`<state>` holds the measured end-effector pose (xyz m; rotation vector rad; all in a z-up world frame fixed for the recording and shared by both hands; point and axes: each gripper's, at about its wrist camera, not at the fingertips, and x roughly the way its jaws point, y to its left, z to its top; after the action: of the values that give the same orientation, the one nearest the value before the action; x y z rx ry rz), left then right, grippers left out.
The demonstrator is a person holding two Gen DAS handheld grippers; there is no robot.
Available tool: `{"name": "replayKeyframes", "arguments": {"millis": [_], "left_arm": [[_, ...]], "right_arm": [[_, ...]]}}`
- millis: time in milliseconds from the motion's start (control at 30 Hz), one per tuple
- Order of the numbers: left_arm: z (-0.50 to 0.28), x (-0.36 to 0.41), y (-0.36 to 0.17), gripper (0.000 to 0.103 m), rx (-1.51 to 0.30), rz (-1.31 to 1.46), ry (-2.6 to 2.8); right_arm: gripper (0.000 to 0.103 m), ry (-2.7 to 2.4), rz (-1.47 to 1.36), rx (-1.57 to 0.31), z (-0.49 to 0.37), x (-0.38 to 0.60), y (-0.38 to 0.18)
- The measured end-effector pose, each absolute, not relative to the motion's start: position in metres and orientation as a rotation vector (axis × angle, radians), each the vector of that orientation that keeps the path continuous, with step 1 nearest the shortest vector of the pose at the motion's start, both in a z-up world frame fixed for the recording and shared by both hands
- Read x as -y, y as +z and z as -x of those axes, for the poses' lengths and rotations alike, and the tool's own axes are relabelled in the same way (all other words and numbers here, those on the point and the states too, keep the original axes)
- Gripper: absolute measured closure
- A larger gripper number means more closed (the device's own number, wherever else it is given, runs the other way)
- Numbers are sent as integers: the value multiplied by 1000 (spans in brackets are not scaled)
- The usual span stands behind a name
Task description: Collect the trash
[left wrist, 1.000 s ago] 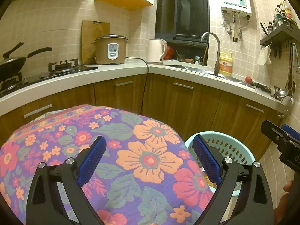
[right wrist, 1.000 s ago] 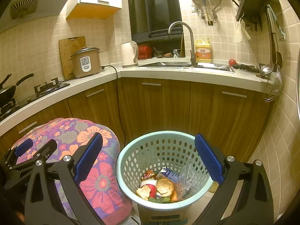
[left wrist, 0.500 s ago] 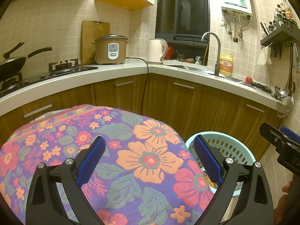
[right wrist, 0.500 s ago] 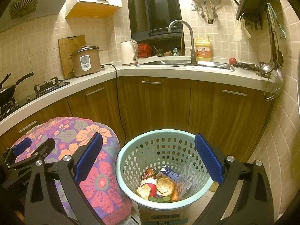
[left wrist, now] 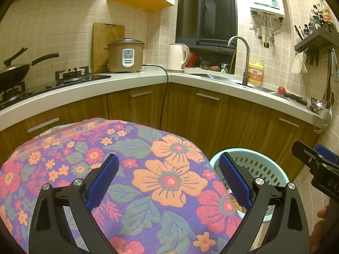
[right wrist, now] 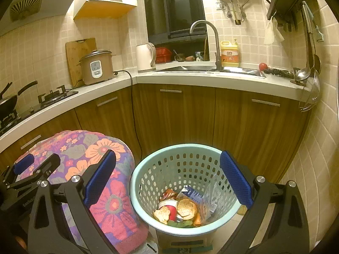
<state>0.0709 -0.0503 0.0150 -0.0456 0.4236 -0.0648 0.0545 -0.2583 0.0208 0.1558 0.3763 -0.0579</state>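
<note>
A round pale-turquoise plastic basket (right wrist: 184, 190), its wall pierced with rows of small holes, stands on the floor against the brown wood-grain cabinets (right wrist: 190, 114). The trash (right wrist: 180, 209) lies in its bottom: two rough dried orange peels, one red-and-white paper cup, one blue-and-white carton, a clear crinkled wrapper and some green scraps. Just left of the basket, touching its rim, is a rounded surface draped in a woven purple cloth with orange and pink flowers (left wrist: 148, 180). The right gripper (right wrist: 167, 180) hangs above the basket, blue textured pads spread wide, holding nothing. The left gripper (left wrist: 168, 178) hangs above the cloth, likewise spread and empty.
</note>
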Motion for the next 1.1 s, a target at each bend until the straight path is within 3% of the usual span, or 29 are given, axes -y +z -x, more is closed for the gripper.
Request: {"name": "replayKeyframes", "arguments": {"millis": [1100], "left_arm": [[-69,53,18,9,-416,49,-64]], "right_arm": [[9,-52,-151,-369,-55,258,24]]}}
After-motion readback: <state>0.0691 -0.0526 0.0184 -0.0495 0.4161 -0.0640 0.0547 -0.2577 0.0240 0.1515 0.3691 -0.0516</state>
